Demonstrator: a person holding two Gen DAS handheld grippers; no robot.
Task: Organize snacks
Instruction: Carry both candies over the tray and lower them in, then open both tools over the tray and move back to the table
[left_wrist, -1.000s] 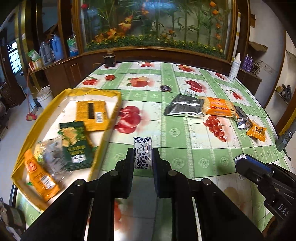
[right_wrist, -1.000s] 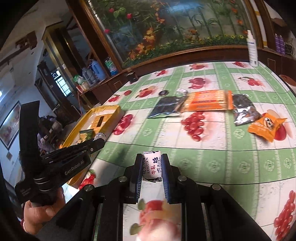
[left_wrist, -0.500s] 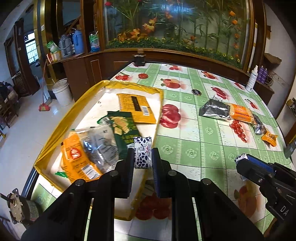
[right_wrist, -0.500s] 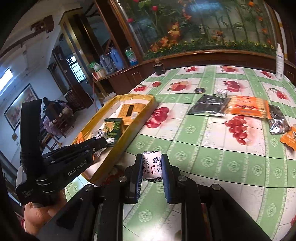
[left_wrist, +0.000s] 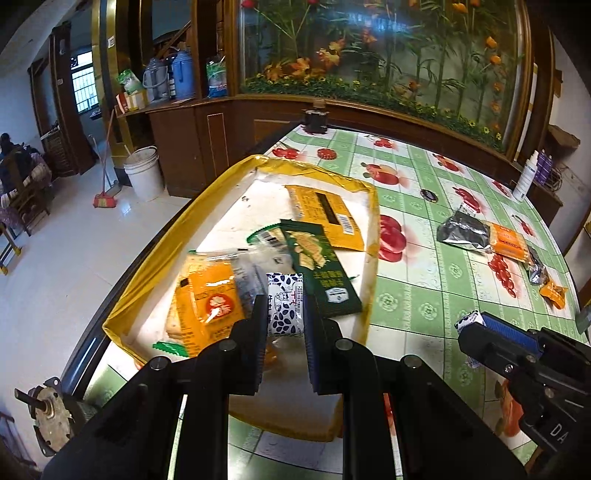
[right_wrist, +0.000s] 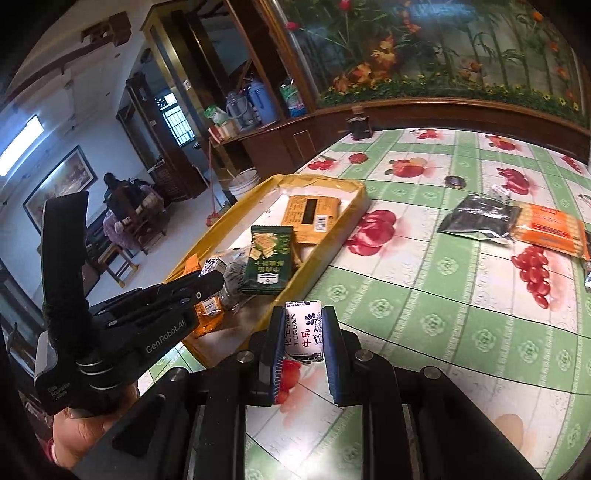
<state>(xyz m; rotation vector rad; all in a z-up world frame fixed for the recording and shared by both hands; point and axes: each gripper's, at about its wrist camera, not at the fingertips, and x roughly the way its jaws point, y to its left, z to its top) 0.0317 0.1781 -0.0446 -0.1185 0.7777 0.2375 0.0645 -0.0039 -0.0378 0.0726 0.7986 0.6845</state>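
My left gripper (left_wrist: 285, 314) is shut on a small white candy with blue leaf print (left_wrist: 284, 304) and holds it above the yellow tray (left_wrist: 155, 258). The tray holds a green cracker pack (left_wrist: 317, 273), an orange pack (left_wrist: 207, 306), a yellow pack (left_wrist: 325, 218) and a clear bag. My right gripper (right_wrist: 303, 332) is shut on a similar white candy (right_wrist: 303, 328), over the table by the tray's near right rim (right_wrist: 314, 266). The left gripper also shows in the right wrist view (right_wrist: 210, 273), over the tray.
On the green fruit-print tablecloth (left_wrist: 424, 306) to the right lie a silver bag (left_wrist: 461, 232), an orange cracker pack (left_wrist: 508, 242), a small dark bag and an orange candy (left_wrist: 552, 293). A white bottle (left_wrist: 526, 181) stands at the far edge. The table edge runs left of the tray.
Both grippers moved left with their candies. The left one went from the tablecloth to above the tray; the right one came up to the tray's near corner.
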